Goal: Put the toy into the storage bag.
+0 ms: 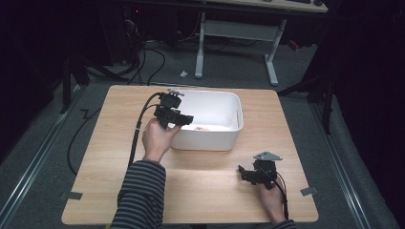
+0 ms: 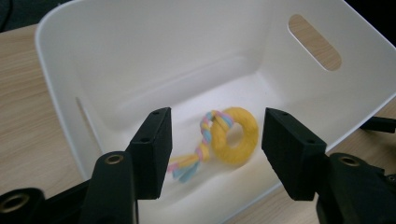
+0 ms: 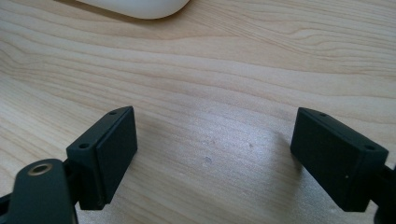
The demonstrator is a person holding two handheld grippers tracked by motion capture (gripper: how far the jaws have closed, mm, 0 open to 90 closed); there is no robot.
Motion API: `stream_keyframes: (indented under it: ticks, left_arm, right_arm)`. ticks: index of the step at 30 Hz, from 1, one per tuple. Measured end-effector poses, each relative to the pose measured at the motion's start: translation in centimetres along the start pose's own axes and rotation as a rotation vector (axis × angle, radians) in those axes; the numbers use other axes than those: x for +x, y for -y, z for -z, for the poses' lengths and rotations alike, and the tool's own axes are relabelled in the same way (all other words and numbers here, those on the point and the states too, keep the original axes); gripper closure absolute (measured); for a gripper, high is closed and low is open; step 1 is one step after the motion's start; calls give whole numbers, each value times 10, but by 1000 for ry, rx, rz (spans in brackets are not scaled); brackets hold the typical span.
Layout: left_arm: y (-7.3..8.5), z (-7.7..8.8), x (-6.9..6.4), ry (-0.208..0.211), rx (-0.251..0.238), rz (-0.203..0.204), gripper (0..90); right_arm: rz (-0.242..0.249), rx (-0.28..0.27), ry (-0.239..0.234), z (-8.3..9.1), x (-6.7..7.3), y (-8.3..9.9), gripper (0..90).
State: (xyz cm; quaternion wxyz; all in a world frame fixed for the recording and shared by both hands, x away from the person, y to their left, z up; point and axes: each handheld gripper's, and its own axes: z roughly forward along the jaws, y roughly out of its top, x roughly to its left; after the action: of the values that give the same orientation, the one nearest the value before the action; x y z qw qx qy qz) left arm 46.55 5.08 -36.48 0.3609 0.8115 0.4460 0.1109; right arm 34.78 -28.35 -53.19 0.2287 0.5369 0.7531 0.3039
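Left gripper, jaws apart, hung over 1 white bin w/ 1 yellow ring toy; right gripper, jaws wide, over near-right table.

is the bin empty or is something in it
Not empty: a yellow ring toy with a pastel rope lies on the bin floor, below the open left gripper.
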Motion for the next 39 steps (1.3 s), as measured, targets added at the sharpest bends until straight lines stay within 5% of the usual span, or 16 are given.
stream_keyframes:
  ticks: [11,21,39]
  left_arm:
    - [16,35,16,-39,-61,10,429]
    - [30,52,25,-46,-94,35,428]
    - [45,69,25,-91,-108,23,422]
  right_arm:
    - [1,0,-1,0,0,0,147]
    - [5,-1,-1,0,0,0,147]
    - [1,-1,-1,0,0,0,148]
